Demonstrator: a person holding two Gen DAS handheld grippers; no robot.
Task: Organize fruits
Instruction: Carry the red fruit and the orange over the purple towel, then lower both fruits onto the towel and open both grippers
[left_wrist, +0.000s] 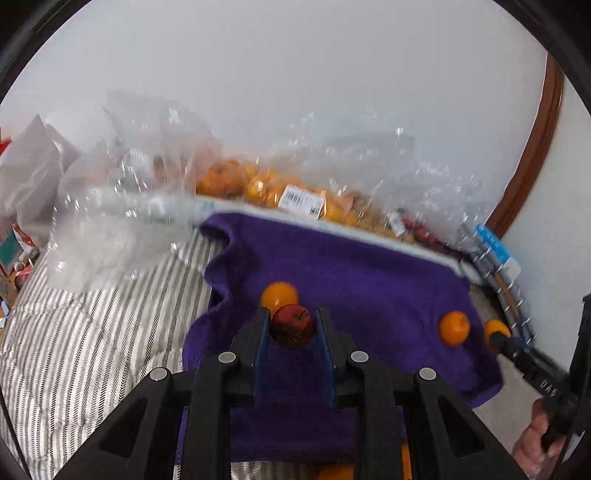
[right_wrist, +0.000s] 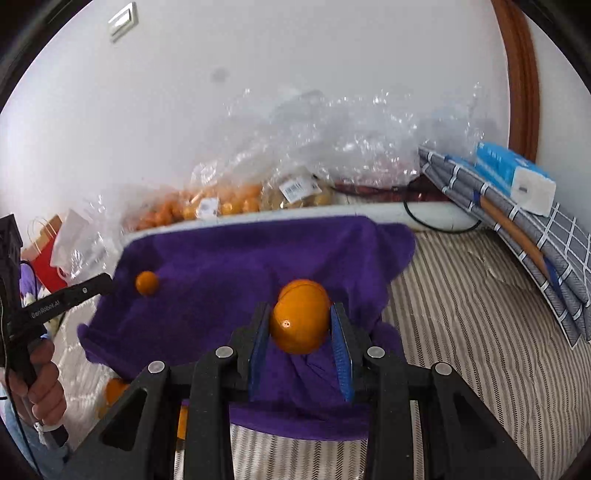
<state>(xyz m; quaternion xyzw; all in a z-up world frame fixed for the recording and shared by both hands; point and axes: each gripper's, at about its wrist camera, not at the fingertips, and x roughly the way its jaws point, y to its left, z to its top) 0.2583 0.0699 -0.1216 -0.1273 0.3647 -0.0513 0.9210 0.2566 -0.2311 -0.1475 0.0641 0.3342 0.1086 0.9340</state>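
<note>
Both hands loaded, mid-carry over the purple towel (left_wrist: 369, 280) spread on the striped bed (left_wrist: 92, 332).

Left hand-held gripper (left_wrist: 292, 326): pinching a red apple (left_wrist: 293, 325) between its blue pads. An orange (left_wrist: 279, 295) sits just beyond the apple on the towel; can't tell if they touch.

Right hand-held gripper (right_wrist: 300, 323): pinching a large orange (right_wrist: 300, 321), held low over the towel; contact with the cloth unclear.

Loose on the towel: a small orange (left_wrist: 453, 328) to the right in the left view. More orange fruit peeks out at the towel's near edge, partly hidden.

My read: sorting step, with each fruit about to be set down in its group. Next move calls for lowering and releasing gently, since round fruit will roll on folds in the cloth.

Containers: clear plastic bags (right_wrist: 229, 203) along the far wall hold many oranges; one with a barcode label (left_wrist: 301, 199) too. Red fruit at the far right (left_wrist: 421, 230) is blurred. Red paper bag (right_wrist: 44, 254) far left, contents not visible.
</note>
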